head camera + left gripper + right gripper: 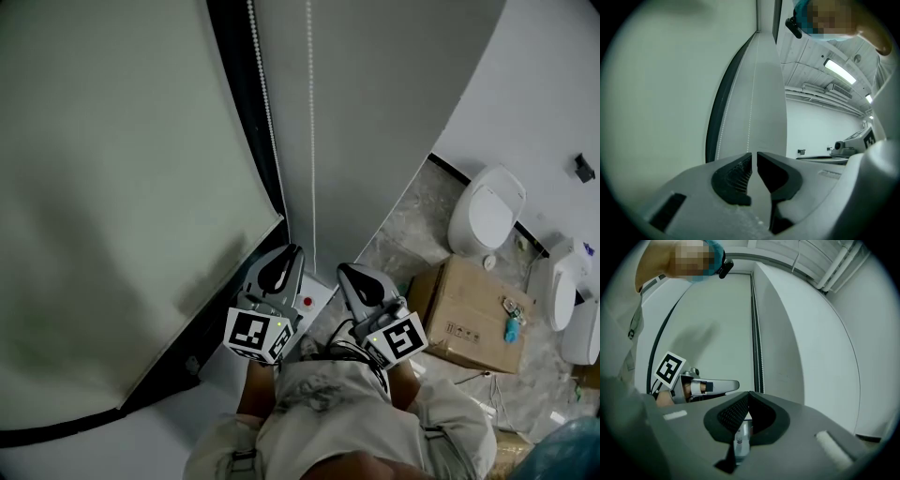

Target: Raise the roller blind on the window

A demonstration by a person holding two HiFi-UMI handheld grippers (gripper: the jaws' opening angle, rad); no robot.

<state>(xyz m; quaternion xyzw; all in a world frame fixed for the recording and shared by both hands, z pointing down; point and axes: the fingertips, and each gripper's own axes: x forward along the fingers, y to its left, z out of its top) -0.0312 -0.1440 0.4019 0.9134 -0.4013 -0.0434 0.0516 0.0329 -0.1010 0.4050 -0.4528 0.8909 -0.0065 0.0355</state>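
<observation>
At lower centre, the left gripper [291, 251] and right gripper [345, 270] point level toward the bead chain [312, 141]. The left jaws are slightly parted, pinching nothing. The right jaws are pressed together.

Dim, greenish cast, ceiling strip lamp [840, 71] glowing, fisheye-curved dark corners

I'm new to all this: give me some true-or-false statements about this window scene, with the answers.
1. The blind is pulled down. True.
2. The right tool has its jaws wide apart. False: they are shut together.
3. A cardboard box sits on the floor. True.
4. The left tool grips the box. False: it is over by the bead chain, away from the box, with its jaws slightly apart.
</observation>
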